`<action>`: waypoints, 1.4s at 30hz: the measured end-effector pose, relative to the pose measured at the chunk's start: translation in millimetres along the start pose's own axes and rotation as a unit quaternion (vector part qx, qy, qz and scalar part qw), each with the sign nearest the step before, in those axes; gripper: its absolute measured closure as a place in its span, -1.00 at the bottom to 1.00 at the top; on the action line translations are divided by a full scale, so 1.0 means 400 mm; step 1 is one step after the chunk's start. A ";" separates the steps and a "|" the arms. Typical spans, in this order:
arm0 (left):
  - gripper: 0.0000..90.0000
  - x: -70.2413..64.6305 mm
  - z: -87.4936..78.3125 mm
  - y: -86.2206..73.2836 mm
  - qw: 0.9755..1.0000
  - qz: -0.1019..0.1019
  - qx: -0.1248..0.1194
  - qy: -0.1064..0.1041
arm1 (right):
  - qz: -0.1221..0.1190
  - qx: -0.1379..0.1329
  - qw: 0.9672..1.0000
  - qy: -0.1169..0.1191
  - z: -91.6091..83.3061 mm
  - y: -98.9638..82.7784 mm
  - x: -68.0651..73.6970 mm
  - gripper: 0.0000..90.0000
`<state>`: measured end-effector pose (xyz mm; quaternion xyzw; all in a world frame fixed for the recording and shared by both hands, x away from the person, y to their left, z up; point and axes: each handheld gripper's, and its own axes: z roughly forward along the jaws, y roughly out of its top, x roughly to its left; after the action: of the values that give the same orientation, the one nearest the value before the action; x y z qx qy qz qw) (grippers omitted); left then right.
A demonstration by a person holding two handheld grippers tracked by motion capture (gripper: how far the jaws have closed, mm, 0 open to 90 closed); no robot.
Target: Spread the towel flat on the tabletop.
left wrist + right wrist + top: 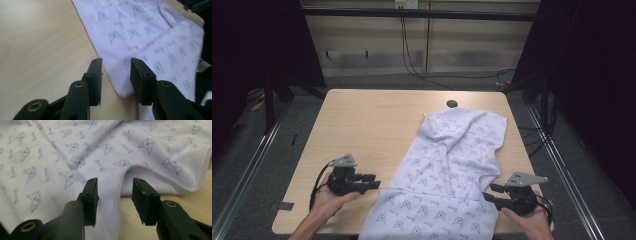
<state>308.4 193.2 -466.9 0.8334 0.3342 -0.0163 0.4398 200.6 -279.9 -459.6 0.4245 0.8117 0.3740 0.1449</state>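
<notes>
This looks like a lab or a test room, not a home. A plain wooden table (pixel 377 130) stands alone in the middle, with a small round hole (pixel 452 104) near its far edge. Dark curtains (pixel 597 75) hang on both sides and shut the space in. Metal rails (pixel 249 165) run along the grey floor (pixel 302 115) beside the table. Black cables (pixel 412 60) hang down from a socket (pixel 406 4) on the bare back wall (pixel 472 45) and trail across the floor. A black bar (pixel 422 14) crosses high up at the back. A bit of tape (pixel 284 205) sits on the floor near the table corner.
</notes>
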 end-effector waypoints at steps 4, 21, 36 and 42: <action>0.49 0.015 0.101 0.068 0.999 0.031 -0.005 0.000 | -0.010 0.005 1.000 -0.010 0.070 0.040 -0.025 0.26; 0.98 -0.015 0.161 0.032 0.988 0.122 0.073 0.063 | -0.024 0.043 0.999 -0.015 0.139 0.043 -0.036 0.16; 0.69 -0.056 -0.047 -0.147 0.997 0.052 0.058 0.020 | -0.069 0.070 0.992 0.080 0.133 0.023 0.087 0.98; 0.50 -0.023 -0.038 -0.085 0.998 0.036 0.012 0.041 | -0.058 0.058 0.995 0.063 0.055 0.000 0.079 0.99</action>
<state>277.8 212.8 -479.2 0.8499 0.3219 0.0298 0.4161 193.8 -244.0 -471.9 0.3604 0.8625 0.3435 0.0905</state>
